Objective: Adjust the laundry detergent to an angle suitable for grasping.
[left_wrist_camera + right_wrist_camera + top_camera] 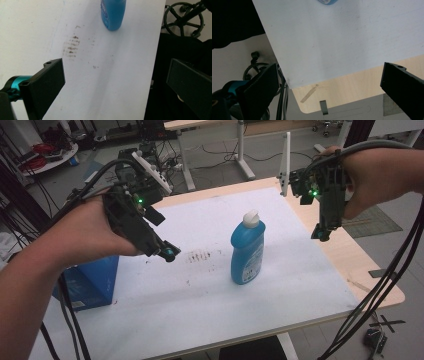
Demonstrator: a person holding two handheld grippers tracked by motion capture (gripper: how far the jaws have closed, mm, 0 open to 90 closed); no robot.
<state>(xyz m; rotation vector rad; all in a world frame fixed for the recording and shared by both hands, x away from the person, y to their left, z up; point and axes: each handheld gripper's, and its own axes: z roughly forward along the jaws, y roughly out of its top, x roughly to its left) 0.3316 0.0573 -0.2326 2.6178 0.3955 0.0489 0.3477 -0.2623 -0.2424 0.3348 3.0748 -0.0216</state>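
White sheeting (210,310) covers most of a pale wooden table (350,255), leaving a strip of bare wood along the right edge and the near right corner. Behind the table the grey floor holds white desk legs (241,150), loose cables and a round side table (50,157) at far left.

A blue plastic bottle with a white angled cap (248,247) stands upright near the middle of the sheet, touched by neither gripper. In the left gripper view its lower body (113,13) shows at the top edge; in the right gripper view a sliver of it (327,1) shows at the top.

Just left of the bottle on the sheet lies a patch of brown smudged marks (200,256), also seen in the left gripper view (71,46), between the left gripper and the bottle. A blue box (90,282) sits at the sheet's left edge, partly behind the person's left forearm.

The left gripper (167,251) hangs above the sheet, left of the bottle and apart from it, angled down toward the smudges. Its jaws stand spread wide with nothing between them, as the left gripper view (113,82) shows.

The right gripper (322,234) is held above the bare wood at the table's right edge, well apart from the bottle, pointing downward. Its jaws are likewise spread wide and empty in the right gripper view (329,87), with the sheet's corner and the table edge beneath. Black cables (395,270) trail from it past the table's right side.
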